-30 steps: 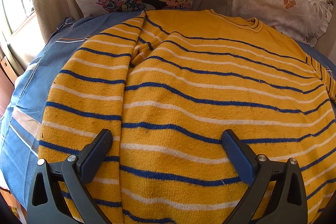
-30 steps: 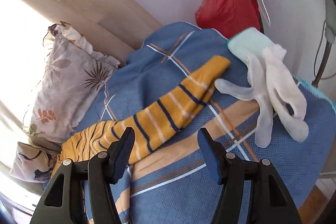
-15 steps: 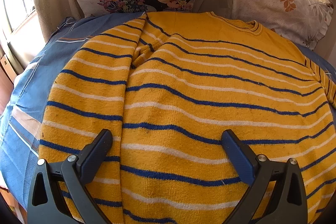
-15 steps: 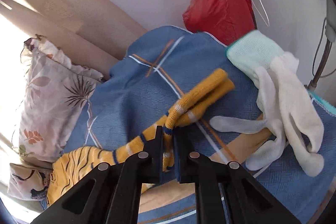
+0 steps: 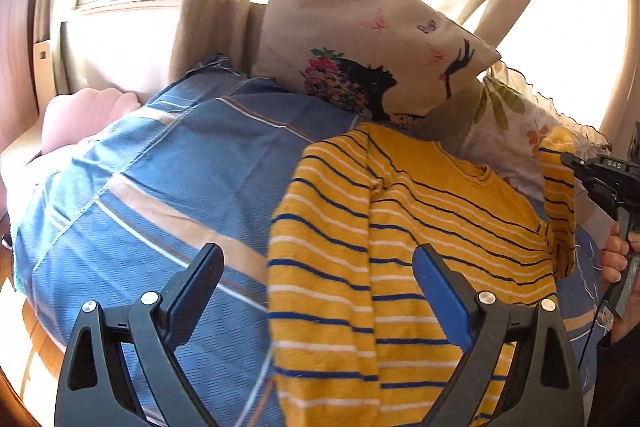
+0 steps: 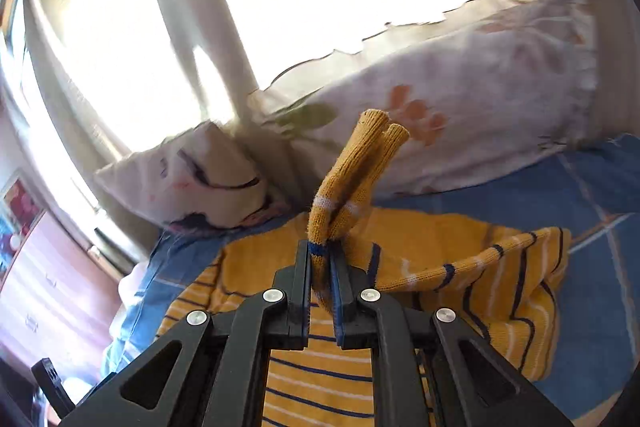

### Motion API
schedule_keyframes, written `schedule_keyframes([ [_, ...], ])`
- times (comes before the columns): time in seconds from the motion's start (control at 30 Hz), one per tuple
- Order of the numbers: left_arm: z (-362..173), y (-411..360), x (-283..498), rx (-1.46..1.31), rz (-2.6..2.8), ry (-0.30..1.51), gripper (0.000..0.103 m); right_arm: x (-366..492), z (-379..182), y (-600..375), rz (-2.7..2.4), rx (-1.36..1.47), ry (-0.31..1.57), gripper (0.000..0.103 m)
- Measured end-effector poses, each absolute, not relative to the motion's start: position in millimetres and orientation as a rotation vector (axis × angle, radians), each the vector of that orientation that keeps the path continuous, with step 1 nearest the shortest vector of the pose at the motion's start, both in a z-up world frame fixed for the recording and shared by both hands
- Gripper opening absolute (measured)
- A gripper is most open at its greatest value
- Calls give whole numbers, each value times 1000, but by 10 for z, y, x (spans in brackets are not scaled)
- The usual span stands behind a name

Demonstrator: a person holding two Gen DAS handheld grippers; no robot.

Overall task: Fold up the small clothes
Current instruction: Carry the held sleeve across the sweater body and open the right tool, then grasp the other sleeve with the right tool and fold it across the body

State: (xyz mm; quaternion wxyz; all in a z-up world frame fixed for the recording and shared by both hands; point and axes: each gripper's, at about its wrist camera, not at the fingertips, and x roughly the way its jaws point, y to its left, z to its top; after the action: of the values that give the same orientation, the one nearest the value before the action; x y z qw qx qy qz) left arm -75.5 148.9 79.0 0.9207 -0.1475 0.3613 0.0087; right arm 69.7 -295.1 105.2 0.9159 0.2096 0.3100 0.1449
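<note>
Sweater (image 5: 400,267) — yellow knit with blue and white stripes — lies flat on the blue striped bedspread (image 5: 160,211), its collar pointing toward the printed pillow (image 5: 360,47) and its hem toward the camera, so its long axis runs from the pillow straight back to the person. One sleeve (image 6: 352,179) is lifted off the bed: the right gripper (image 6: 320,263) is clenched on it near the cuff, and the cuff end sticks up past the jaws toward the floral pillow (image 6: 460,107). In the left wrist view that raised sleeve hangs at the far right of the body, on the side away from the printed pillow's left corner. The left gripper (image 5: 316,291) hovers with its jaws spread wide and holding nothing, straddling the sweater's left edge. Judging by this, the sleeve should be carried across the chest toward that left edge; the right hand is the one placed for it. Bare bedspread lies left of the sweater, while the pillows crowd the collar end.
</note>
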Motion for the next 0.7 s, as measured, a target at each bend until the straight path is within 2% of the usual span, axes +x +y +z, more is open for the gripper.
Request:
schedule_keyframes([
  [0.17, 645, 1945, -990, -335, 103, 754, 95, 1062, 698, -1755, 608, 385, 800, 14],
  [0.23, 627, 2061, -1069, -330, 123, 744, 95, 983, 743, -1748, 601, 377, 758, 31],
  [0.27, 617, 2101, -1087, -325, 129, 739, 95, 941, 774, -1825, 572, 372, 734, 45],
  [0.3, 605, 2133, -1090, -323, 131, 738, 95, 937, 801, -1878, 530, 358, 715, 48],
  [0.53, 412, 2153, -895, -403, 66, 780, 95, 851, 582, -2068, 386, 271, 817, 48],
  [0.7, 388, 2335, -994, -455, 130, 770, 95, 508, 408, -1413, 639, 205, 909, 48],
])
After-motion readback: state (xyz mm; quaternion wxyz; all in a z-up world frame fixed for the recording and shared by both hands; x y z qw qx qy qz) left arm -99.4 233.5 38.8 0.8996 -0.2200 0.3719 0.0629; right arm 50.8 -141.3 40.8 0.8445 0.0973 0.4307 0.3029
